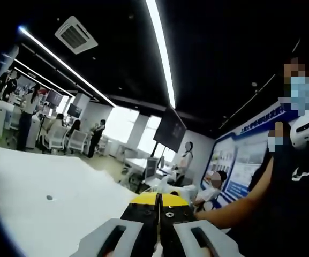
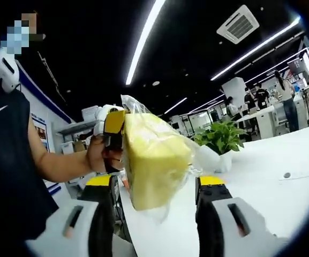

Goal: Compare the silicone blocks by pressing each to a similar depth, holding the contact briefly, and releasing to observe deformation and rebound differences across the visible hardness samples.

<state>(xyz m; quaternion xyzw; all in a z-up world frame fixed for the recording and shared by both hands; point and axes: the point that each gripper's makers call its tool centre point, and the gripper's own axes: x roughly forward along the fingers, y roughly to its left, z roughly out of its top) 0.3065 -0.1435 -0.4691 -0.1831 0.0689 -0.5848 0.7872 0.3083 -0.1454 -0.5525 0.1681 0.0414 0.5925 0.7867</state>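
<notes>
Left gripper (image 1: 158,235) fingers pressed together, raised over the white bench (image 1: 47,203); blue wall poster (image 1: 245,160) text unreadable. Right gripper (image 2: 157,209) fingers apart, flanking a yellow block (image 2: 154,160) in clear wrap, held aloft by the left gripper's fingers; plant (image 2: 221,136) behind.

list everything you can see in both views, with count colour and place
silicone block: one, yellow, in clear wrap, between the right gripper's jaws
potted plant: one, green in a white pot, on the table behind the block
table: one, white, under both grippers
monitor: one, dark, on a stand mid-room
wall poster: one, blue and white, on the wall
left gripper: jaws closed together; in the right gripper view it pinches the block's wrap
right gripper: jaws apart, either side of the block
person's hand: one, on the left gripper
</notes>
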